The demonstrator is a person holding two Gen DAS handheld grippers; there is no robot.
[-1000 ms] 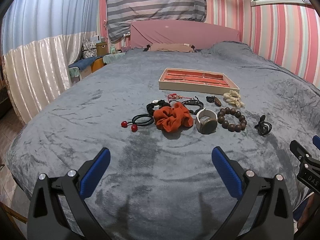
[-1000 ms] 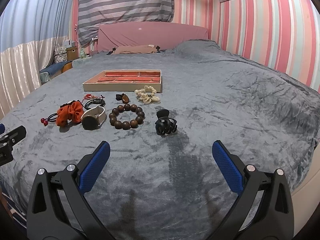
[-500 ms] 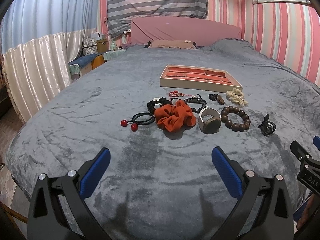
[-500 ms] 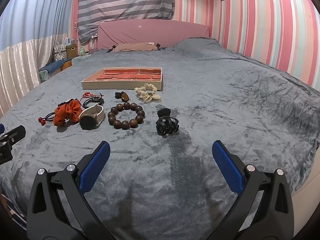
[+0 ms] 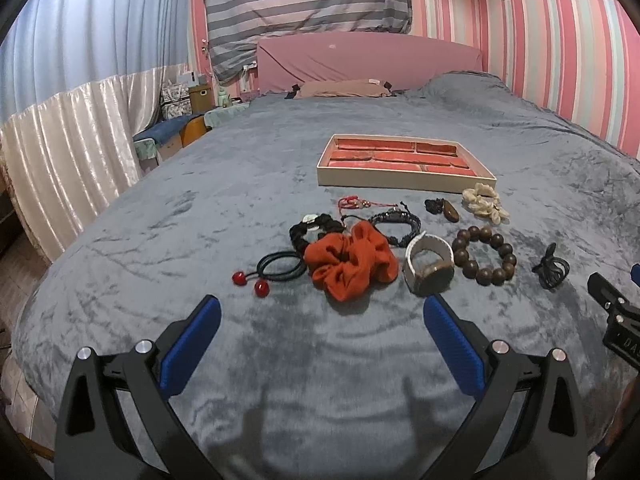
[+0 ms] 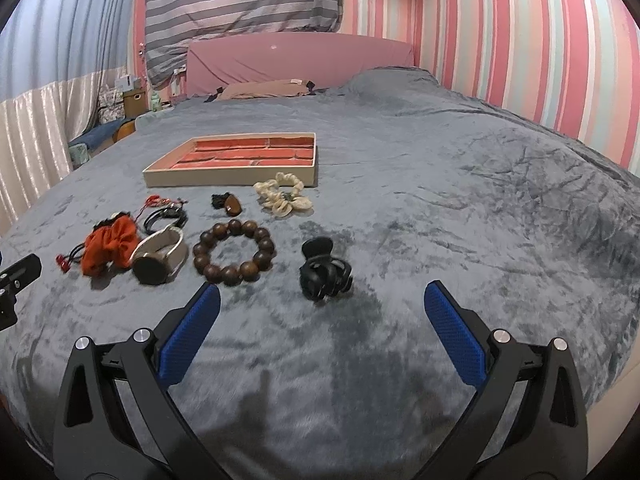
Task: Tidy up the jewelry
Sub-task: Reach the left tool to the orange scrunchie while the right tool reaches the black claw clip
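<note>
Jewelry pieces (image 5: 484, 256) lie scattered before the red-lined tray (image 5: 404, 178)

We count one tray (image 5: 404, 179), two scrunchies (image 5: 352, 264), one bead bracelet (image 6: 234, 251), one watch (image 6: 160, 255), one claw clip (image 6: 325, 274), one braided bracelet (image 5: 396, 222), one pendant (image 6: 230, 204)

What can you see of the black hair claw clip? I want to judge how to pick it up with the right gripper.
The black hair claw clip is glossy, plastic-looking, with curved interlocking teeth and a raised pinch tab at its far end. It looks closed and lies on the grey blanket, apart from everything else, to the right of the wooden bead bracelet. Nothing touches it. The open right gripper hangs just short of it, roughly centred on it.
</note>
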